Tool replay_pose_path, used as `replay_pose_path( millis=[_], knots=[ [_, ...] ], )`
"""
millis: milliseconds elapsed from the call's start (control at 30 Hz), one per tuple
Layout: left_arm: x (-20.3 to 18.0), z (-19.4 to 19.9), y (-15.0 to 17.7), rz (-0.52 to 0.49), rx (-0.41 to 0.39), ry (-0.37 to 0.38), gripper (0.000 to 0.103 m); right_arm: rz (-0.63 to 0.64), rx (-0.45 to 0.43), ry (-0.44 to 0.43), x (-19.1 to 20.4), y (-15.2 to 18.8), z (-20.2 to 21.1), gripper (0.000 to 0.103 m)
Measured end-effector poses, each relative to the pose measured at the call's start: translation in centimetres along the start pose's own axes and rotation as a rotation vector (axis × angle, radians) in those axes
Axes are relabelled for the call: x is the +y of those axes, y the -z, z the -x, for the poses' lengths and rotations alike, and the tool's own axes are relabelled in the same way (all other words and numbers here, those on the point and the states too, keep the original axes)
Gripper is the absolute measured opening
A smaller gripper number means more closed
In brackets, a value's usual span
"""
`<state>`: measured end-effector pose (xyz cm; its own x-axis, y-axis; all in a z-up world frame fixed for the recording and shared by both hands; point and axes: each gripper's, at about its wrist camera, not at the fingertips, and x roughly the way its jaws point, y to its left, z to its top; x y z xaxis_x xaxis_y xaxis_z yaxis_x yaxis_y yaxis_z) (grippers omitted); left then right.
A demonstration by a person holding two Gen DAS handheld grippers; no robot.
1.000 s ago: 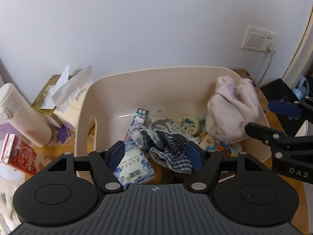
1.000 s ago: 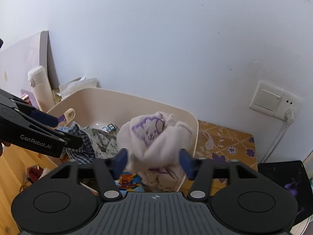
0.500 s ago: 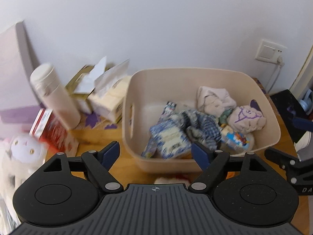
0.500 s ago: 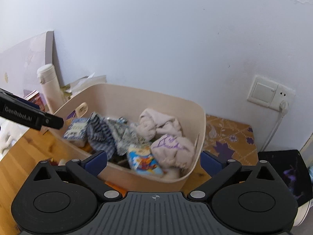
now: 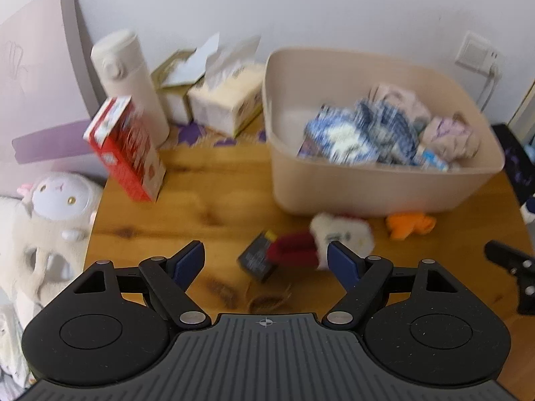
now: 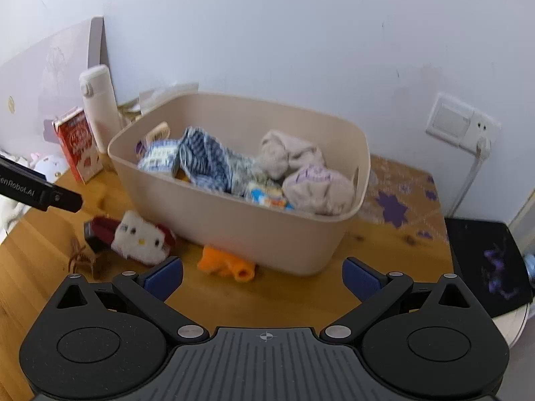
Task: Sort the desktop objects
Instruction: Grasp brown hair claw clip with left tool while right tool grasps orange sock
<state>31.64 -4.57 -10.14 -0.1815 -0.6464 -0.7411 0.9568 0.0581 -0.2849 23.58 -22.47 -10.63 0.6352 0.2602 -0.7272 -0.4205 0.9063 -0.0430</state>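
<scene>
From my remote station, both tongs hover over the wooden desk (image 5: pixel 207 173), jaws spread wide with nothing between them: the left gripper (image 5: pixel 266 264) above the clutter in front of the beige plastic storage tub (image 6: pixel 254 230), the right gripper (image 6: pixel 262 275) facing the tub's near wall.

The tub stands on the desk near the white wall and is loosely filled. On its left side lies a blue-and-white printed packet (image 6: pixel 157 158), and next to it a crumpled blue checked cloth (image 6: pixel 204 162). Two bundled pale pink cloths sit on the right, one plain (image 6: pixel 287 153), one with a purple drawing (image 6: pixel 317 183). A small colourful cartoon packet (image 6: pixel 267 197) is wedged against the front wall.

Outside the tub, just before it on the desk, lie a white-and-red plush cat toy (image 6: pixel 140 237), a small dark box (image 5: pixel 255 262) touching the toy, and an orange soft toy (image 6: pixel 227 264) close to the tub's base. A brown tangle (image 6: pixel 83 260) lies near the dark box; I cannot tell what it is.

To the tub's left stand a red-and-white carton (image 5: pixel 125 147), a tall cream flask (image 5: pixel 128 80) and an opened tissue box (image 5: pixel 224 100)
</scene>
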Motion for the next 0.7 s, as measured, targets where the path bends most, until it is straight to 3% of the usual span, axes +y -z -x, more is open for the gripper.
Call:
replay_pose_path(
  millis=[700],
  knots=[
    [0.6,-4.5,4.4,0.046,0.172,0.026,0.082,0.008,0.110,-0.010,2.7,2.4,-3.8,0.103]
  ],
)
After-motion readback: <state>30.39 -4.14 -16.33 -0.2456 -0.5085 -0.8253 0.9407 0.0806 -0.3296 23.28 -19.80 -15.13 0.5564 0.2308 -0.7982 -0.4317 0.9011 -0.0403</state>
